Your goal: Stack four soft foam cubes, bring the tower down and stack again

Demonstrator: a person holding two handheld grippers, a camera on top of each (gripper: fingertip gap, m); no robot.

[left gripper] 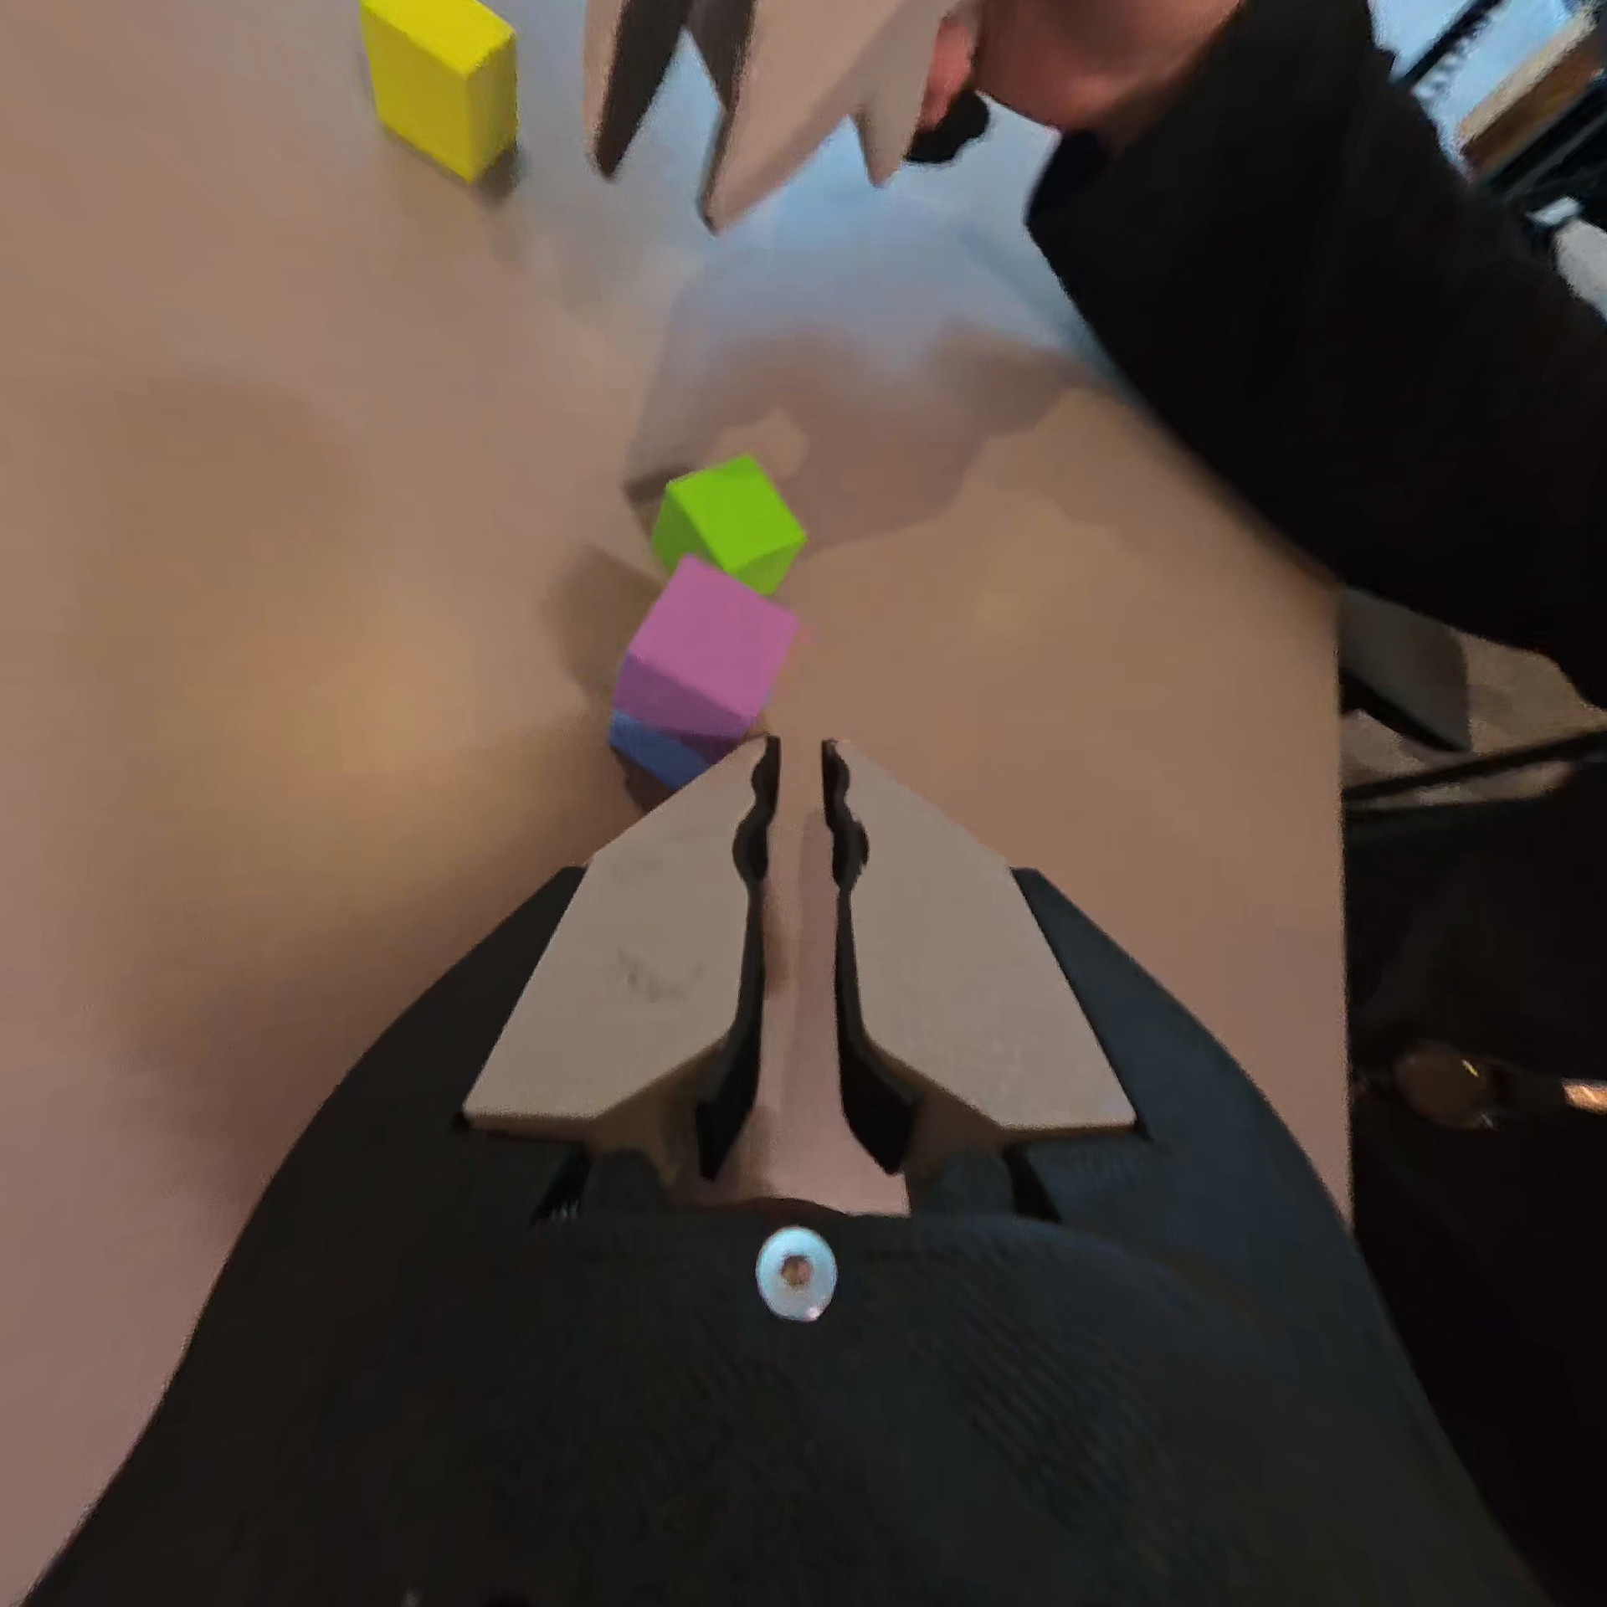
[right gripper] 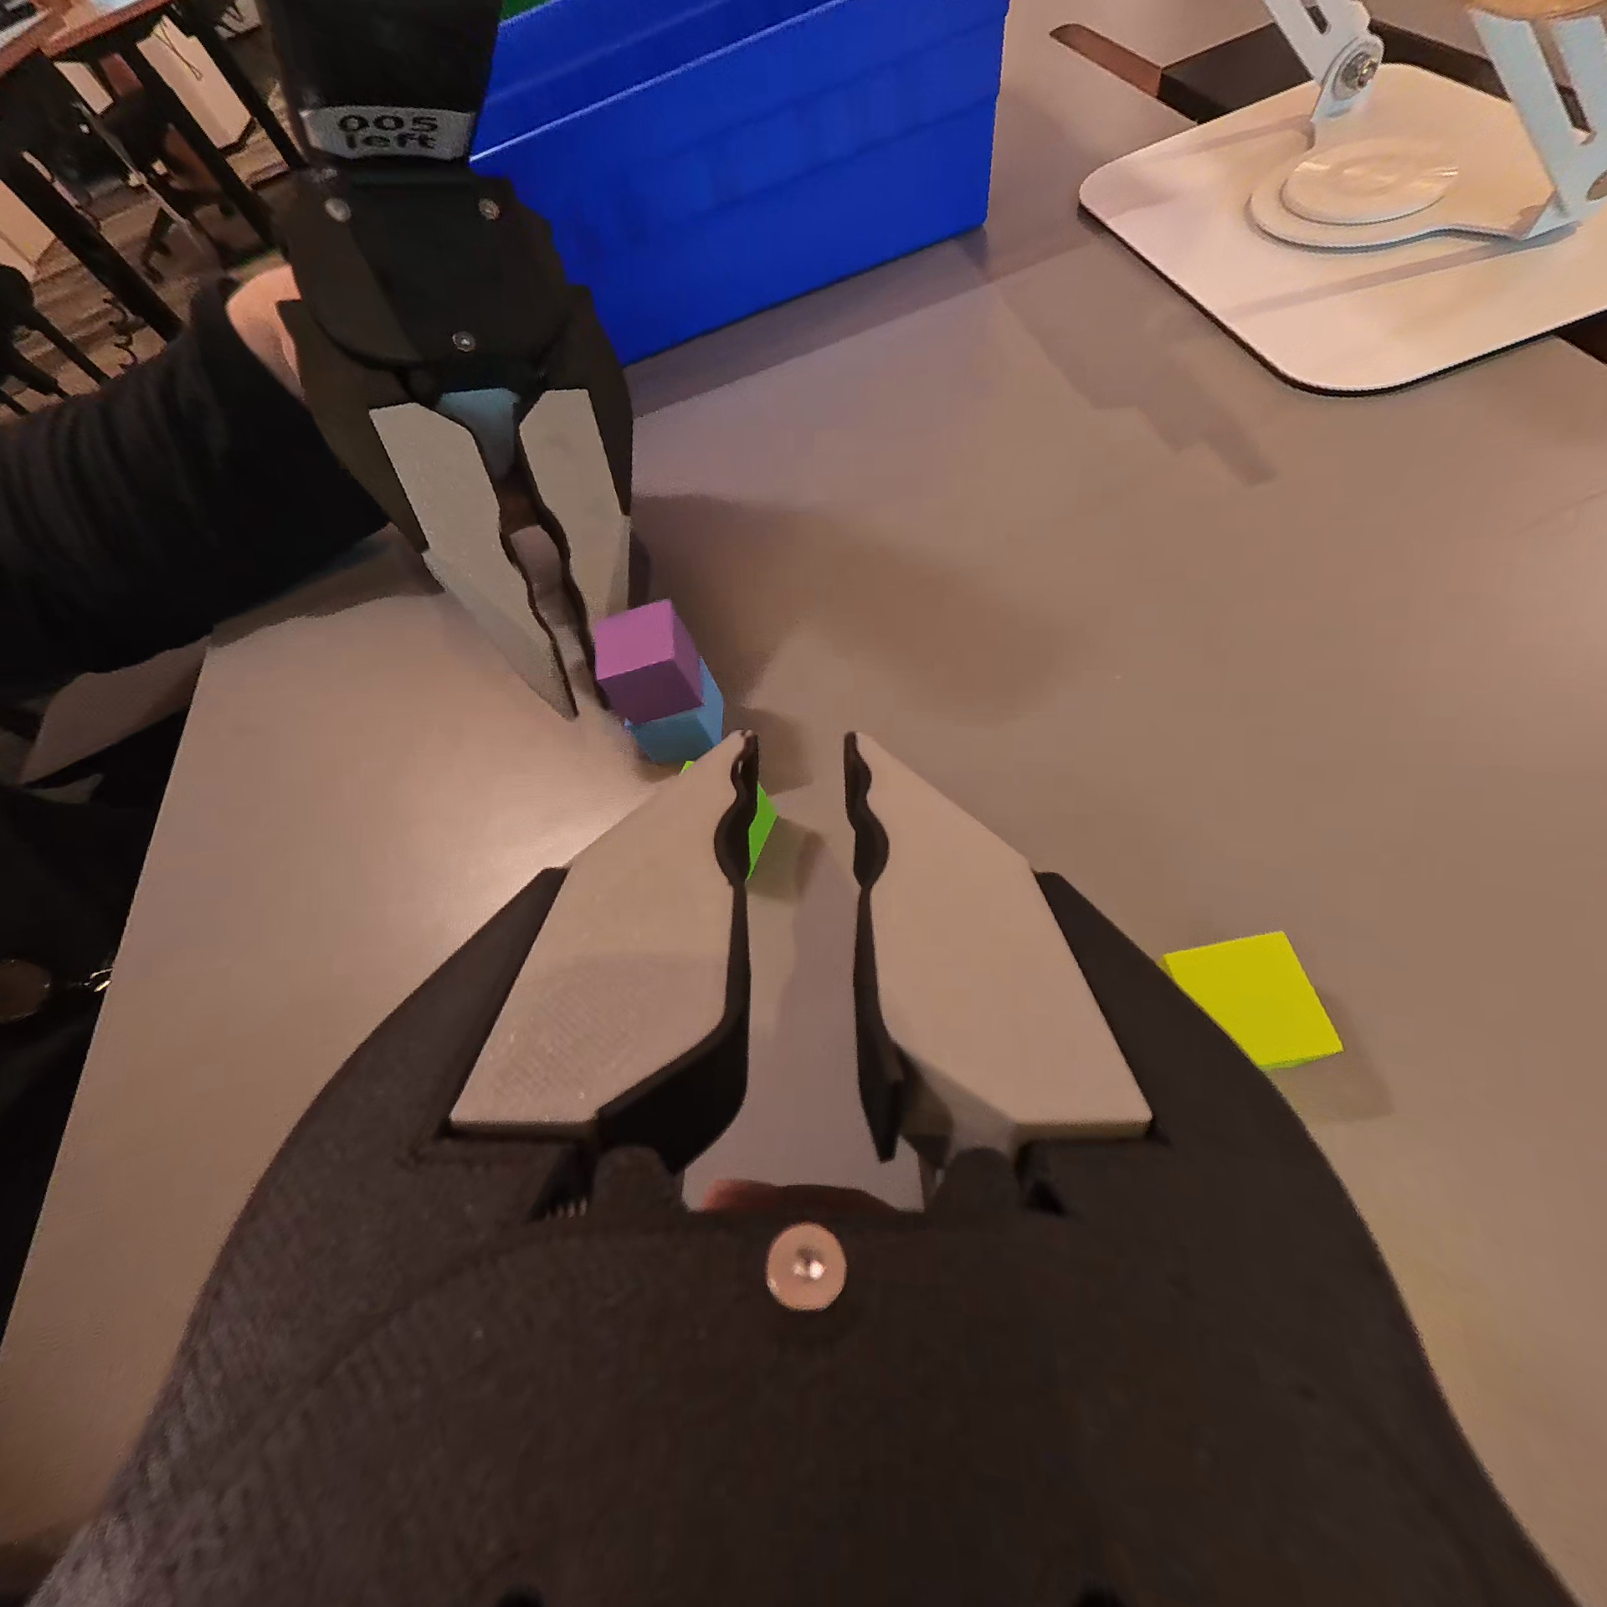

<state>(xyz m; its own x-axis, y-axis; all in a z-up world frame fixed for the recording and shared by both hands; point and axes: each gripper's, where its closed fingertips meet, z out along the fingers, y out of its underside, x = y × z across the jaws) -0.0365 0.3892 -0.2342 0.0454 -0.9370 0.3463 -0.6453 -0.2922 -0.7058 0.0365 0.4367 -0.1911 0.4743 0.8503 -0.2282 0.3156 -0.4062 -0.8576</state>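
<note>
A purple cube (left gripper: 704, 652) sits on a blue cube (left gripper: 652, 752), turned and offset from it; both also show in the right wrist view, purple (right gripper: 648, 661) on blue (right gripper: 687, 735). A green cube (left gripper: 730, 522) lies on the table right beside them, and in the right wrist view it (right gripper: 761, 826) is partly hidden behind a finger. A yellow cube (left gripper: 443, 83) lies apart; it also shows in the right wrist view (right gripper: 1248, 1000). My left gripper (left gripper: 798, 748) is nearly shut and empty, tips just beside the stack (right gripper: 570, 696). My right gripper (right gripper: 796, 743) is open and empty above the green cube.
A large blue bin (right gripper: 739, 156) stands at the back of the grey table (right gripper: 1043, 565). A white stand base (right gripper: 1304, 261) sits at the back right. The table edge (right gripper: 187, 696) runs along the left, with a dark sleeve (right gripper: 130, 504) over it. Tip to tip, the grippers are about 11 cm apart. About 5 cm separates my left fingertips from the green cube (left gripper: 730, 522).
</note>
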